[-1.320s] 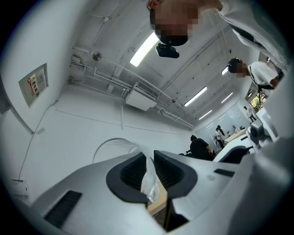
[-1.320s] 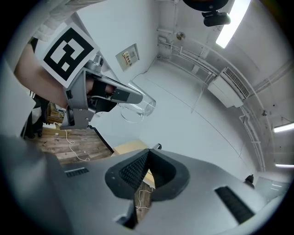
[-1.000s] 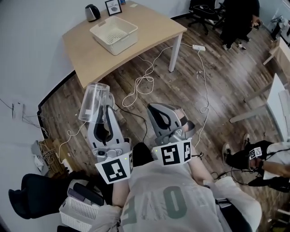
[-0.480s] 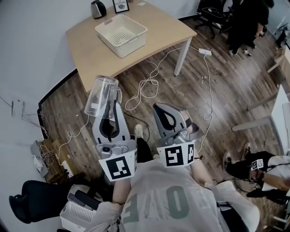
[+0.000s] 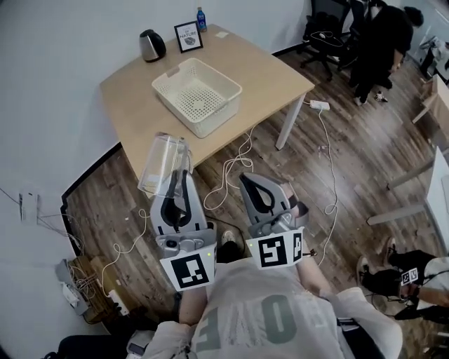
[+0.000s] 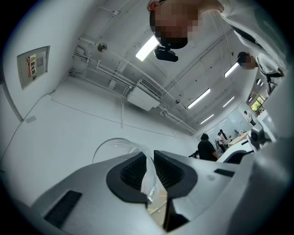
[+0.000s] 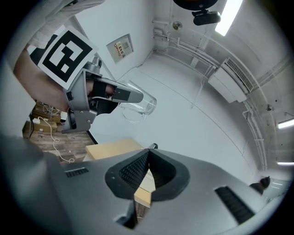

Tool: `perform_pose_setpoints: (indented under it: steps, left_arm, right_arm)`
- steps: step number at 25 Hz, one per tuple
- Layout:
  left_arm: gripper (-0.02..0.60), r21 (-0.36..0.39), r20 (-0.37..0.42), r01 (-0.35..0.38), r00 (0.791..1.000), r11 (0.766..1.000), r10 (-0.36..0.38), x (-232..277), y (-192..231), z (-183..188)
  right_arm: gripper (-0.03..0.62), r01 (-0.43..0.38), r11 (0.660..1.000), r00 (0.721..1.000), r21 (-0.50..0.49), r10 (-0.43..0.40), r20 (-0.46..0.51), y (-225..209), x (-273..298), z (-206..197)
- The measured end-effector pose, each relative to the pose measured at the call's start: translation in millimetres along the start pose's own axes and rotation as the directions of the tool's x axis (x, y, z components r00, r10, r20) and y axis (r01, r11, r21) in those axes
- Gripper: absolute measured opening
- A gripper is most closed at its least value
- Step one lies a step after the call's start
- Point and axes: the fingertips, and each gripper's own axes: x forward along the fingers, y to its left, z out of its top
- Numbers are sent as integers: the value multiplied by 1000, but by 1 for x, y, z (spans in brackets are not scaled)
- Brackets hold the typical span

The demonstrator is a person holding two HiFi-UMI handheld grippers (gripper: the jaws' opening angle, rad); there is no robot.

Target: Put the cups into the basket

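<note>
Clear cup (image 5: 163, 163) hangs tilted in mid-air, apart from the cream basket (image 5: 223, 112)

Office: desk (image 5: 133, 105), swivel chair (image 5: 324, 17)

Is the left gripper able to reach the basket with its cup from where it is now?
Probably not yet: the left gripper, shut on the cup, is short of the basket on the table. Nothing stands between them, though.

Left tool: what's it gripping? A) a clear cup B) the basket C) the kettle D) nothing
A: the left tool is shut on the thin wall of the clear cup, as the left gripper view shows.
</note>
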Motion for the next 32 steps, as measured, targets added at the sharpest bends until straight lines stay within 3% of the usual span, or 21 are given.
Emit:
perform_pose_setpoints:
  steps: [11, 16, 22, 32]
  left_arm:
    - [54, -8, 25, 38, 999, 999, -38, 99, 70, -47]
    - [54, -18, 25, 45, 999, 999, -45, 121, 88, -65]
    - [54, -50, -31, 38, 999, 998, -40, 142, 98, -89]
    - [54, 2, -77, -36, 996, 999, 36, 204, 99, -121]
  right_arm:
    - [-2, 45, 999, 998, -17, -46, -31, -26, 128, 0]
    - [-2, 47, 999, 997, -22, -48, -54, -27, 160, -7]
    - [-2, 9, 1000, 996, -6, -9, -91, -30, 185, -17]
    - [-2, -49, 998, 999, 45, 49, 1, -69, 253, -42]
